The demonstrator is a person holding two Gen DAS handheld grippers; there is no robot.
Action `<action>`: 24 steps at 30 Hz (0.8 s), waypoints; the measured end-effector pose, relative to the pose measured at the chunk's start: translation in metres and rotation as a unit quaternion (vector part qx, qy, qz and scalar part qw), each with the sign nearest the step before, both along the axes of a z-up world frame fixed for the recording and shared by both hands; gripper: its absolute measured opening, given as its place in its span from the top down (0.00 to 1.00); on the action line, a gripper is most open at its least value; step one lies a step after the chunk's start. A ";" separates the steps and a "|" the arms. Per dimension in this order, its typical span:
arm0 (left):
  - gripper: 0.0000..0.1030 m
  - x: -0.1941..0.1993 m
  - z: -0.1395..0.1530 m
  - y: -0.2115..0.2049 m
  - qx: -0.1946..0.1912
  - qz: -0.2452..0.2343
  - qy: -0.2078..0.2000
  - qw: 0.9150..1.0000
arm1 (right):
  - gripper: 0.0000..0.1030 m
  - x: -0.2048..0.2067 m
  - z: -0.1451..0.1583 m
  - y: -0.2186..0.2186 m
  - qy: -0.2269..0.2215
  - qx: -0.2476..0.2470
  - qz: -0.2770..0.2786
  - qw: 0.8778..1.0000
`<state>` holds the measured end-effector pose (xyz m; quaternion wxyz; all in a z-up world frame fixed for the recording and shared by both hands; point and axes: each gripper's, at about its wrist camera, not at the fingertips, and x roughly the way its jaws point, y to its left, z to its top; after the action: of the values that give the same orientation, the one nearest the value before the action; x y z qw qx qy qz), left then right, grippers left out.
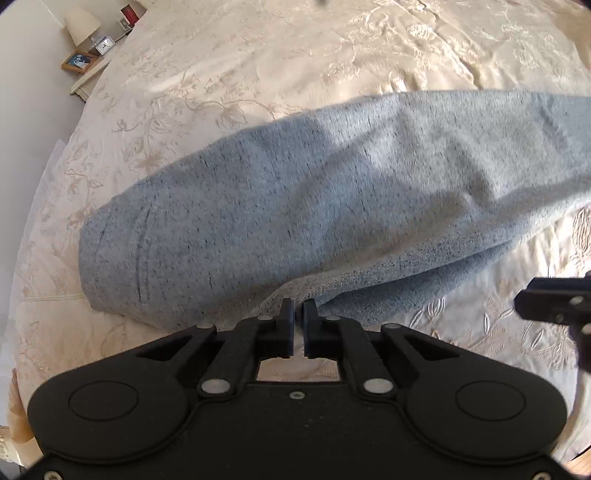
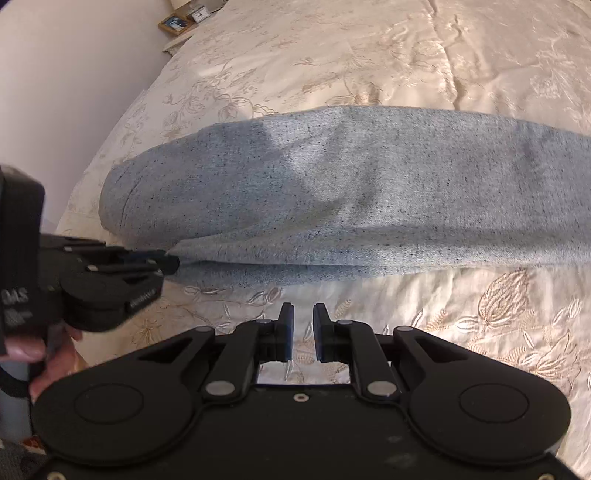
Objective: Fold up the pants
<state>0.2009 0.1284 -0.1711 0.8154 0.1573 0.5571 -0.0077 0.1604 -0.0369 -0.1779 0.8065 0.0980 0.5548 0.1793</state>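
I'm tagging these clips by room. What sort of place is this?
Most likely a bedroom: grey-blue knit pants lie on a cream embroidered bedspread, with a white-shaded lamp and a wooden picture frame alongside.

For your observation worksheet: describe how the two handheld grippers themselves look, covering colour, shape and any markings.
Both the left gripper and the right gripper are matte black plastic. Each has a wide body with two round raised discs, silver pivot pins on angled linkage bars, and two short fingers with dark blue pads. The right wrist view shows white lettering, too blurred to read, on the left gripper's side.
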 end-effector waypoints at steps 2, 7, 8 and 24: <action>0.90 0.006 0.006 0.004 -0.008 0.004 0.006 1.000 | 0.86 0.004 0.000 0.011 -0.015 0.003 0.010 1.000; 0.90 0.002 0.006 0.007 -0.005 -0.008 0.012 1.000 | 0.86 0.026 -0.008 0.034 -0.052 -0.005 0.020 0.998; 0.91 0.002 0.002 0.004 -0.004 -0.012 0.016 1.000 | 0.86 0.033 -0.012 0.037 -0.052 -0.009 0.020 0.998; 0.84 -0.016 -0.010 0.041 -0.009 -0.029 0.034 0.999 | 0.86 0.022 -0.022 -0.086 0.006 -0.161 -0.199 0.967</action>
<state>0.1853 0.1695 -0.1809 0.7966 0.1660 0.5798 -0.0417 0.1824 -0.1226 -0.2001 0.8274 0.0761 0.5510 -0.0773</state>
